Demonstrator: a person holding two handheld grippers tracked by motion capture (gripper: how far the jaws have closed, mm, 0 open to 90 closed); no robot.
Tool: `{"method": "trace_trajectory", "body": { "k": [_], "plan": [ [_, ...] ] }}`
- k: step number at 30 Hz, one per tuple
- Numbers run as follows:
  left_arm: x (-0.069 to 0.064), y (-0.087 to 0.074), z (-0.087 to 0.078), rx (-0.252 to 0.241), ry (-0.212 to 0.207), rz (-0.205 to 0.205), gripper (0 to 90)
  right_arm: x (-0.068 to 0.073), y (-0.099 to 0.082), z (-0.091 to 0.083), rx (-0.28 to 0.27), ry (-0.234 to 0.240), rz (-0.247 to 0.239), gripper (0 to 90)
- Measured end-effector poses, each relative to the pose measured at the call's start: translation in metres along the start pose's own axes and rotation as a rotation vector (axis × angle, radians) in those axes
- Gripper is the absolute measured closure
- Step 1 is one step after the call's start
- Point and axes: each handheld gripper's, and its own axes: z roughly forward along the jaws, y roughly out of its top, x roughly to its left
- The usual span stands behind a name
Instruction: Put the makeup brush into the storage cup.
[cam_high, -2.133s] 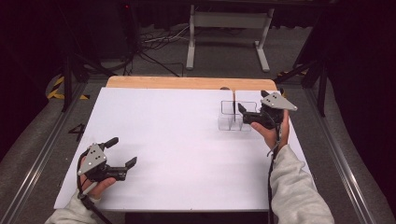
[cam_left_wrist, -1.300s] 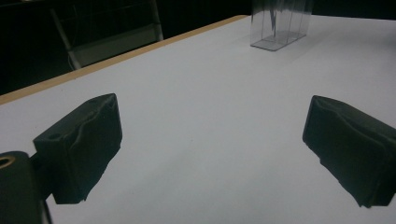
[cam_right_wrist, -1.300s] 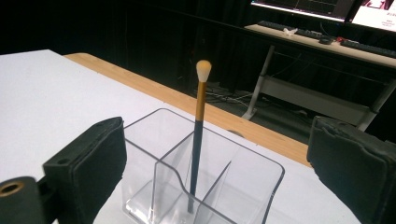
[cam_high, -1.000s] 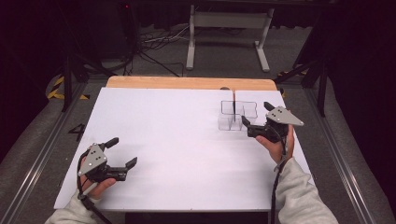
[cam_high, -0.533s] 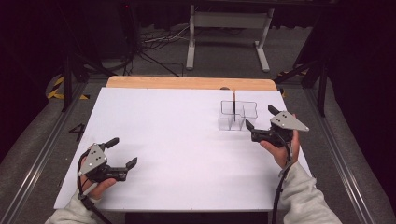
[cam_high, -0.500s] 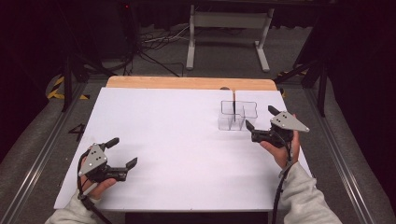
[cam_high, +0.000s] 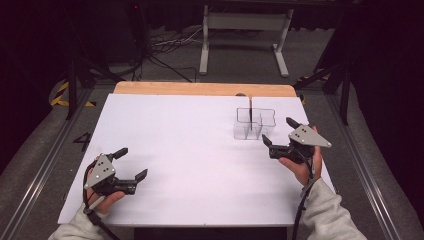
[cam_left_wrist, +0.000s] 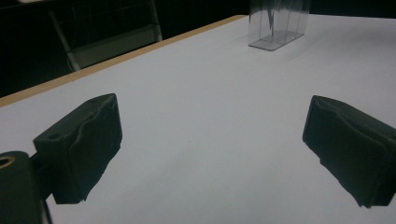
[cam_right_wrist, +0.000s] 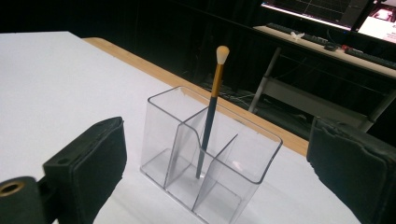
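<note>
Noting right gripper (cam_high: 280, 134) backing toward my side, now just clear of clear plastic organiser (cam_high: 254, 123); jaws apart, empty. Am judging placement finished: brush (cam_right_wrist: 211, 107) standing tilted in rear compartment, pale tip up, slim dark handle, gold ferrule. Left gripper (cam_high: 130, 164) idling near table's (cam_high: 190, 130) front-left corner, jaws apart. Surface matte white.

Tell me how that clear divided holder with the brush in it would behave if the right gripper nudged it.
The clear holder looks thin-walled and hollow, so it is probably light and would likely slide on the smooth white table. The brush stands tall and leans in its compartment, so a push could rattle or shift it. The glossy walls may be slippery for the right gripper.
</note>
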Motion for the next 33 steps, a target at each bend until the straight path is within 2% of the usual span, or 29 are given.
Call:
{"method": "trace_trajectory", "body": {
  "k": [12,33],
  "plan": [
    [0.0,0.0,0.0,0.003,0.0,0.006,5.6,0.004,-0.005,-0.012,-0.005,0.009,-0.036,5.3],
    [0.0,0.0,0.001,0.009,-0.008,0.004,5.8,0.013,-0.019,-0.032,-0.022,0.022,-0.068,4.9]
  ]
}}
